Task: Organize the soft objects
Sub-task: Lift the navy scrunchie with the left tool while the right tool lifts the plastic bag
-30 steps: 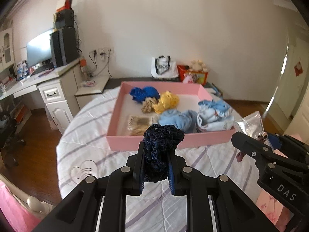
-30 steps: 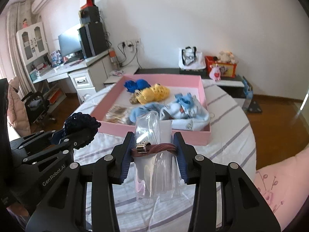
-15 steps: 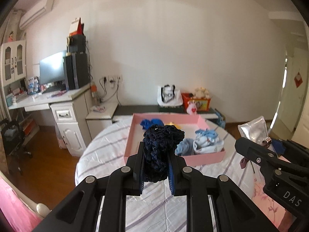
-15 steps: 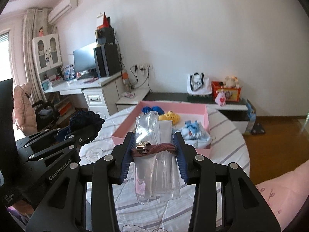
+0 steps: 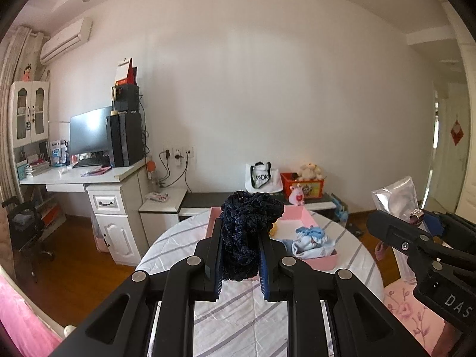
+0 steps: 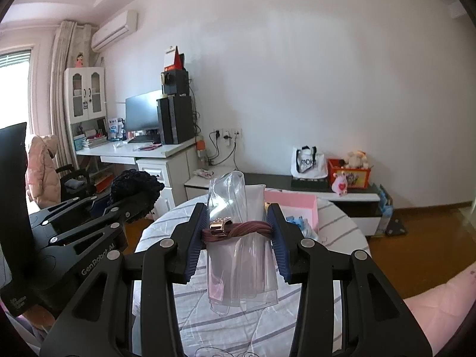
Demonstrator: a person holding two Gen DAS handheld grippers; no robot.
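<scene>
At the bottom centre of the left wrist view, the left gripper (image 5: 240, 255) is held level above the surface, its jaws clenched on a dark navy scrunchie (image 5: 248, 232), a chunky knitted bundle bulging above the fingertips. In the right wrist view, the right gripper (image 6: 237, 238) is likewise raised, jaws grasping a clear plastic bag (image 6: 241, 255), glossy and creased, ringed by a mauve corded hair tie (image 6: 238, 228) with a metallic clasp. Beyond both, at mid-frame, the round surface (image 5: 178, 247) carries a striped quilted cloth and a shallow pink tray (image 5: 322, 260) holding pale blue fabric bundles (image 5: 311, 238).
</scene>
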